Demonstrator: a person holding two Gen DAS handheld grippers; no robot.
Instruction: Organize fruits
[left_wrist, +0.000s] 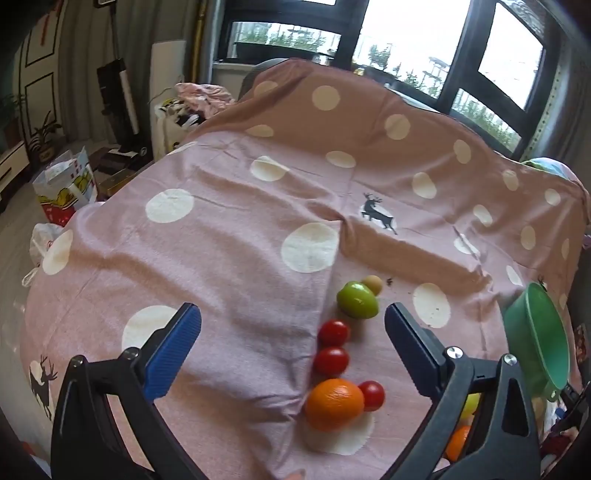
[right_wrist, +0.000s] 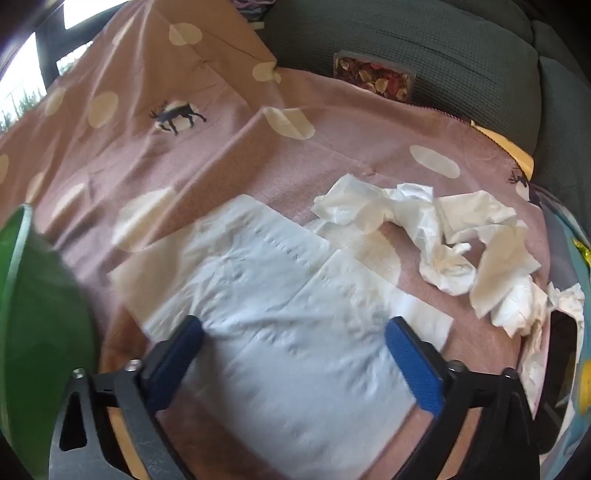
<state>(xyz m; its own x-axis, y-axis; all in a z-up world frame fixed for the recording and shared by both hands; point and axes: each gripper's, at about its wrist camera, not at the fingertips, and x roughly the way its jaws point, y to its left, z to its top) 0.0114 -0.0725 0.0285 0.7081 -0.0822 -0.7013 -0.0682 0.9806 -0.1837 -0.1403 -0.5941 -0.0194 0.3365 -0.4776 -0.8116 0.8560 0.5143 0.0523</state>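
In the left wrist view, fruits lie in a row on the pink dotted cloth (left_wrist: 229, 229): a small tan fruit (left_wrist: 372, 283), a green fruit (left_wrist: 357, 300), two red tomatoes (left_wrist: 333, 332) (left_wrist: 331, 361), an orange (left_wrist: 334, 404) and a third tomato (left_wrist: 372, 395). My left gripper (left_wrist: 293, 325) is open and empty just above the fruits. A green bowl (left_wrist: 539, 332) stands tilted at the right, with a yellow fruit (left_wrist: 470, 404) and an orange fruit (left_wrist: 457, 441) showing below it. My right gripper (right_wrist: 293, 336) is open and empty over a flat white tissue (right_wrist: 280, 295). The green bowl (right_wrist: 37, 314) fills that view's left edge.
Crumpled tissues (right_wrist: 443, 236) lie to the right of the flat one. A clear box of dried petals (right_wrist: 375, 79) sits at the cloth's far edge against a dark green cushion (right_wrist: 424, 44). Bags (left_wrist: 64, 184) stand on the floor to the left of the cloth.
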